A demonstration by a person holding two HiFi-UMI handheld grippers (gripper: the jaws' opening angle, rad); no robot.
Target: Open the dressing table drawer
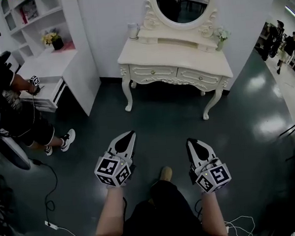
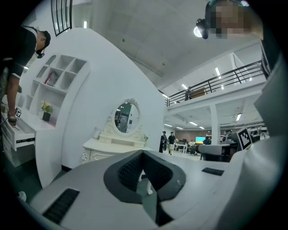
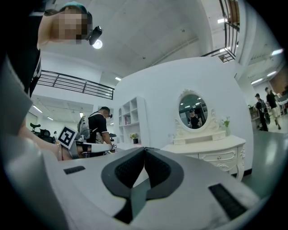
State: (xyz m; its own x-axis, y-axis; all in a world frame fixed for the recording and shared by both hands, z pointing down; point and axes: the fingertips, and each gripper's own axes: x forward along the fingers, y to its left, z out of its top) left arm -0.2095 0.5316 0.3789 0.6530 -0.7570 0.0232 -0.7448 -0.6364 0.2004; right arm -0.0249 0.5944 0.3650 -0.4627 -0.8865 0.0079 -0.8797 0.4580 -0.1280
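There are two grippers. The left gripper (image 1: 130, 135) has its two jaws pressed together, tip to tip, with nothing between them. The right gripper (image 1: 192, 141) is the same: its two jaws are closed tight and hold nothing. Each gripper has one cube with black and white squares on it.

Ahead of both pairs of jaws stands one cream dressing table (image 1: 175, 52). It is well apart from the jaw tips, with bare dark floor (image 1: 162, 114) between. In the left gripper view, the table sits ahead and a little to the left of the jaws. In the right gripper view, it sits ahead and to the right of the jaws.

The table has two drawers side by side in its front, the left drawer (image 1: 153, 71) and the right drawer (image 1: 201, 77). Each drawer has one small knob, and both drawers are pushed in. On top of the table there is one oval mirror (image 1: 183, 2), one white cup (image 1: 133, 29) and one small vase (image 1: 221, 35) with flowers.

Far off to the left of the left jaws, one person (image 1: 5, 90) in black bends at a white desk (image 1: 46, 64). One pot of yellow flowers (image 1: 54, 41) stands on that desk.
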